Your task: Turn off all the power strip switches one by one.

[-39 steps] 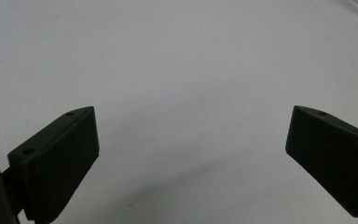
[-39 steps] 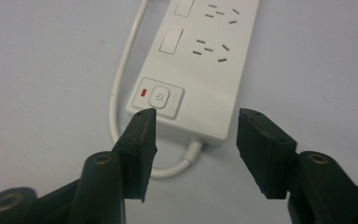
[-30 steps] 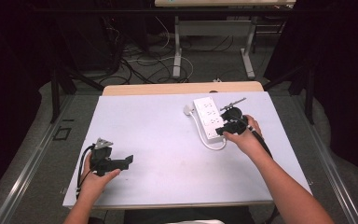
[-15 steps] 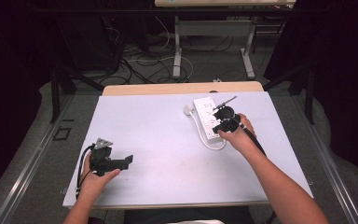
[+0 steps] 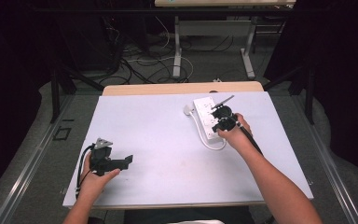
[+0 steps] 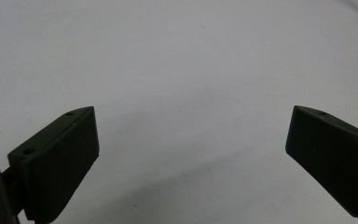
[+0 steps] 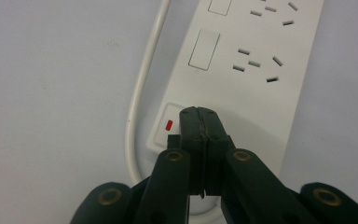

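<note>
A white power strip (image 5: 204, 116) lies at the back right of the white table (image 5: 158, 135), its cord (image 5: 210, 146) looping round its near end to a plug (image 5: 188, 110). My right gripper (image 5: 220, 122) is over the strip's near end. In the right gripper view, the shut jaws of the right gripper (image 7: 199, 113) touch the strip (image 7: 247, 60) at its end rocker switch (image 7: 168, 128), which has a red mark. Nothing is held between them. My left gripper (image 5: 128, 160) rests at the front left, and the left gripper (image 6: 191, 140) is wide open over bare table.
A wooden board (image 5: 182, 88) runs along the table's far edge. Beyond it on the floor lie loose cables (image 5: 144, 56) and the legs of another desk (image 5: 177, 46). Metal rails flank the table on both sides.
My right gripper has moved a little left and away over the strip's near end. The left gripper has stayed put.
</note>
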Motion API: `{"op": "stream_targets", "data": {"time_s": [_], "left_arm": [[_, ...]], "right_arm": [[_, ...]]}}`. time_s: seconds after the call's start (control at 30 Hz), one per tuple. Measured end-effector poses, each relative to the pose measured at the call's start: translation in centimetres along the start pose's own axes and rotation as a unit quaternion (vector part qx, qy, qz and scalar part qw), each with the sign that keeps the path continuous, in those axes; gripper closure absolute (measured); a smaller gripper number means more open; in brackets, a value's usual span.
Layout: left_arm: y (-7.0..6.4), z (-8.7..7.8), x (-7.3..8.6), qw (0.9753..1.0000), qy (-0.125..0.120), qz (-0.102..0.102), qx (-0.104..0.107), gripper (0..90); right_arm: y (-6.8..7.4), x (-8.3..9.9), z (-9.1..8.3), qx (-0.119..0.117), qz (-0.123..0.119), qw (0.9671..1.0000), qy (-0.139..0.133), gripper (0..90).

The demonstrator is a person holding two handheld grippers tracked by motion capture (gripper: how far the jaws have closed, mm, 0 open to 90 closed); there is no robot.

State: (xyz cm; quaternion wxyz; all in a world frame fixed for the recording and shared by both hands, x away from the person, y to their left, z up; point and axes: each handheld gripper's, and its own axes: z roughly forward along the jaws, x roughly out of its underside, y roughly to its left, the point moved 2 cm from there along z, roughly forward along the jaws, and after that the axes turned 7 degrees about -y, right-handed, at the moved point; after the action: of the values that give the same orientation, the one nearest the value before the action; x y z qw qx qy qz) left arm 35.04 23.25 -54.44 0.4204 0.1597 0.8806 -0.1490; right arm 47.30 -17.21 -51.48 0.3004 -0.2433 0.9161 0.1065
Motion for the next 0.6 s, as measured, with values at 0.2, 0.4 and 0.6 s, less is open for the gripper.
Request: {"op": "stream_targets", "data": {"time_s": [0.2,0.4,0.6], "left_arm": [[0.0,0.0,0.0,1.0000,0.000,0.000,0.000,2.7],[0.0,0.0,0.0,1.0000,0.001,0.000,0.000,2.7],[0.0,0.0,0.0,1.0000,0.001,0.000,0.000,2.7]], "right_arm": [[0.0,0.0,0.7,0.004,0.005,1.0000,0.006,90.0],[0.3,0.0,1.2,-0.005,0.009,0.9999,0.004,90.0],[0.4,0.1,1.6,0.002,0.004,1.0000,0.005,90.0]]}}
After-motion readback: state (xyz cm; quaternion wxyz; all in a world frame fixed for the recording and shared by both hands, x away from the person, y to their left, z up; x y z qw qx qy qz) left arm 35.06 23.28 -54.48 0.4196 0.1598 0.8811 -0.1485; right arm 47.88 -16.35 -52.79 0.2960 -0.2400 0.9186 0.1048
